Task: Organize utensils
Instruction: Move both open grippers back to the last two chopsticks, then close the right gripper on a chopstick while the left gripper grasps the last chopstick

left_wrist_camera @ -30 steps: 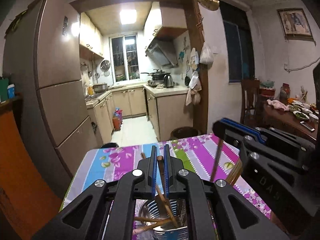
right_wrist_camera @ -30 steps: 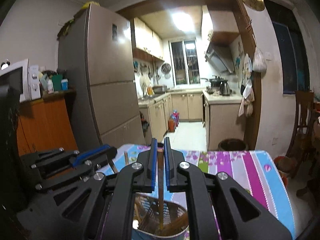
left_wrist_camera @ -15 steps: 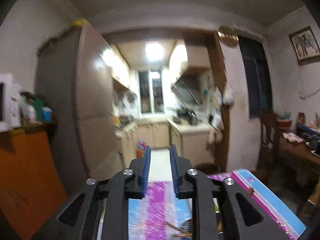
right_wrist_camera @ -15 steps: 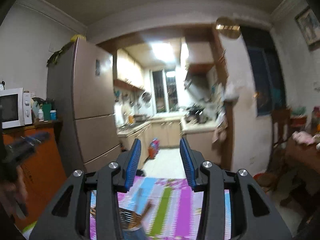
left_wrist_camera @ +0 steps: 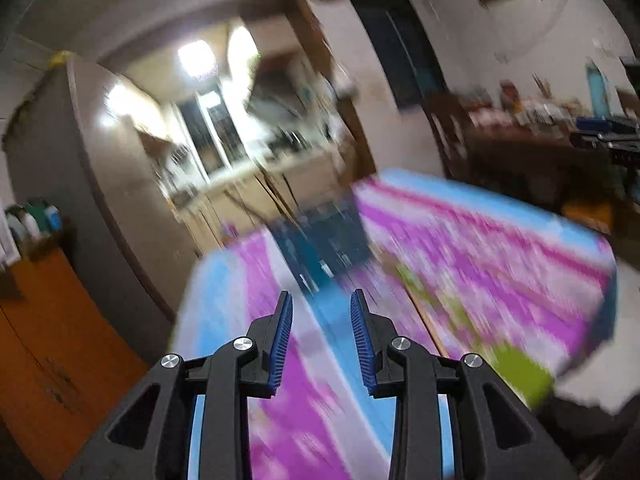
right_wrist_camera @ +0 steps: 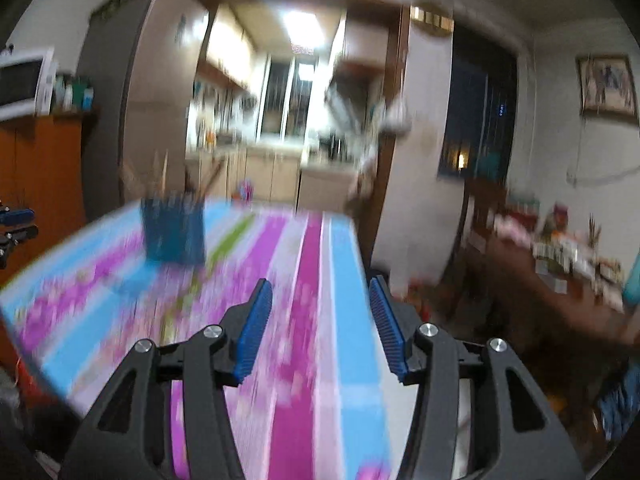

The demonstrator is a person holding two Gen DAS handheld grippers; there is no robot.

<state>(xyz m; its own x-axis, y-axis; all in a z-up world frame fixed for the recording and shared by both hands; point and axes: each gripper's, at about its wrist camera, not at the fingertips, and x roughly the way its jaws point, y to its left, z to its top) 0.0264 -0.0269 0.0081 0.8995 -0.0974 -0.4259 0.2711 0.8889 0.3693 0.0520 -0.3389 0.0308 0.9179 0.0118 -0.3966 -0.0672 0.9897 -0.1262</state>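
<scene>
Both views badly blurred. I see the table (right_wrist_camera: 340,280) under a striped pink, blue and green cloth, fridge (right_wrist_camera: 160,112) and kitchen behind it. The blue utensil holder (right_wrist_camera: 174,230) stands upright on the far left part of the table, sticks (right_wrist_camera: 164,172) poking out its top. My right gripper (right_wrist_camera: 320,312) is empty, jaws opening, fairly wide. My left gripper (left_wrist_camera: 322,320) is empty too, jaws opening, narrower, aimed toward the holder.

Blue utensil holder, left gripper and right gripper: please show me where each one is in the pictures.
blue utensil holder (right_wrist_camera: 174,232): right wrist view, on its front wall.
left gripper (left_wrist_camera: 321,322): left wrist view, midway between its blue fingertips, nothing between them.
right gripper (right_wrist_camera: 320,304): right wrist view, midway between its blue fingertips, nothing between them.
</scene>
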